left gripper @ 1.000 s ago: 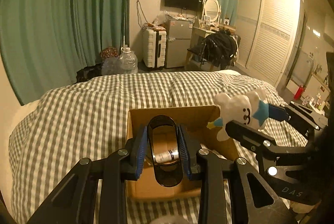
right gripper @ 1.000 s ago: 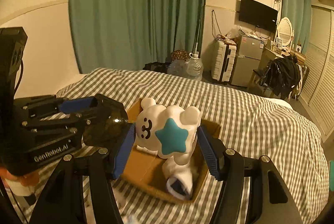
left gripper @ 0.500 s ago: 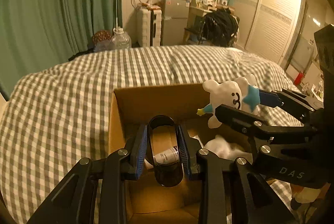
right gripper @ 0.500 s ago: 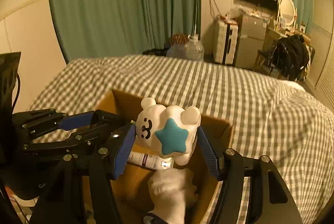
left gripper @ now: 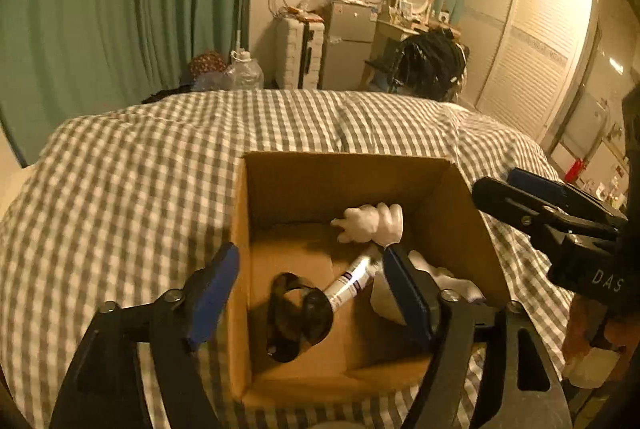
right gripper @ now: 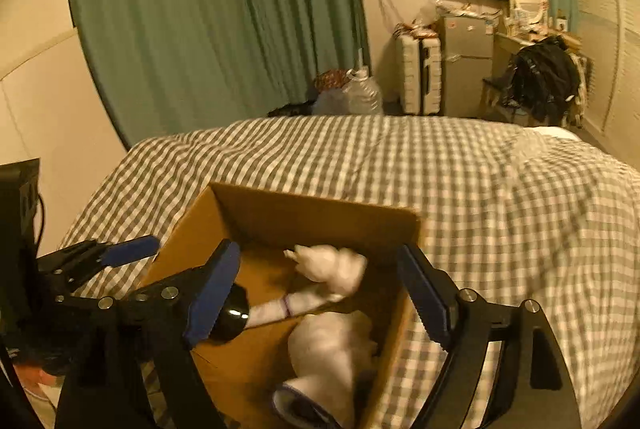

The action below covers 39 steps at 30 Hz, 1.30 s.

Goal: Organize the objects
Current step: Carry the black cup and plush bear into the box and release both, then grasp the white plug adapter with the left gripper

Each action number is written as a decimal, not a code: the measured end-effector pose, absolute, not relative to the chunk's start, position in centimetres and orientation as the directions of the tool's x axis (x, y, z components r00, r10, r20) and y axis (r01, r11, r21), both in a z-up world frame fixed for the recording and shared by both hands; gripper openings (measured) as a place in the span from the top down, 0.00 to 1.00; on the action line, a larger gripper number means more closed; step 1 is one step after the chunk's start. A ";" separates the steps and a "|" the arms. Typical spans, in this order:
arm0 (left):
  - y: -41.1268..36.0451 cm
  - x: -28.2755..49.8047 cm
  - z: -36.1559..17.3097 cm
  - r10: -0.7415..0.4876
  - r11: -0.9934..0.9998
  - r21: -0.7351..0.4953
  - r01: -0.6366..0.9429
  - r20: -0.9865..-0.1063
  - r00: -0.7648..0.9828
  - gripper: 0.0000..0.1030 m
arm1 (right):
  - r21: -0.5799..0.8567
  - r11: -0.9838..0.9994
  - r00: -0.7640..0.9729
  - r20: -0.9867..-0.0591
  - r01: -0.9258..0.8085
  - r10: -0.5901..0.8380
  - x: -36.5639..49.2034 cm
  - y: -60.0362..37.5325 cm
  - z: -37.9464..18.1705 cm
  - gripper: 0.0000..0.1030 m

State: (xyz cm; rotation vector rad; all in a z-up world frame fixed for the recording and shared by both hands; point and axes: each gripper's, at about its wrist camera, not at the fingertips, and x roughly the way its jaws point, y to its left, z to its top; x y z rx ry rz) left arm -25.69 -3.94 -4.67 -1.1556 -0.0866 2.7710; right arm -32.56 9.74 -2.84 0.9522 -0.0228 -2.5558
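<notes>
The left claw (left gripper: pixel 308 289) gapes wide and empty at lower centre; so does the right claw (right gripper: pixel 320 289). Below both, the box (left gripper: pixel 344 181) holds a dark case (left gripper: pixel 298 317), a tube (left gripper: pixel 352 279), a white toy (left gripper: pixel 370 223) and a sock (right gripper: pixel 320 357). Half a second ago each claw gripped its item; both now lie in the box.

Bed (left gripper: pixel 152 165) with grey-white checked cover; open cardboard box (left gripper: pixel 344 185) sits directly on it, toward the near edge, cover rumpled toward the right side.
</notes>
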 end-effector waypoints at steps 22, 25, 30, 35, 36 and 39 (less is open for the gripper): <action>-5.7 -10.7 -1.7 0.035 -0.996 -0.082 0.024 -0.648 -0.761 0.17 | 0.043 -0.907 -0.771 -0.510 0.419 -0.381 -15.0 11.9 4.8 0.21; -5.0 -9.3 -3.6 0.016 -0.999 -0.049 0.022 -0.662 -0.750 0.17 | 0.034 -0.904 -0.766 -0.517 0.426 -0.380 -13.4 11.9 3.9 0.21; -3.6 -7.9 -7.3 -0.015 -1.000 0.016 0.006 -0.694 -0.720 0.17 | 0.011 -0.906 -0.749 -0.559 0.423 -0.356 -11.9 11.7 0.2 0.21; -3.2 -7.1 -11.0 -0.012 -1.000 0.024 -0.009 -0.742 -0.671 0.17 | -0.002 -0.909 -0.717 -0.616 0.416 -0.327 -11.8 11.9 -4.5 0.21; -3.2 -7.0 -11.6 -0.009 -1.000 0.022 -0.012 -0.753 -0.658 0.17 | -0.003 -0.910 -0.713 -0.622 0.415 -0.323 -11.8 11.9 -5.4 0.21; -3.0 -6.6 -13.0 0.030 -0.999 -0.010 -0.035 -0.779 -0.626 0.17 | 0.011 -0.915 -0.686 -0.659 0.404 -0.310 -12.3 11.8 -8.0 0.21</action>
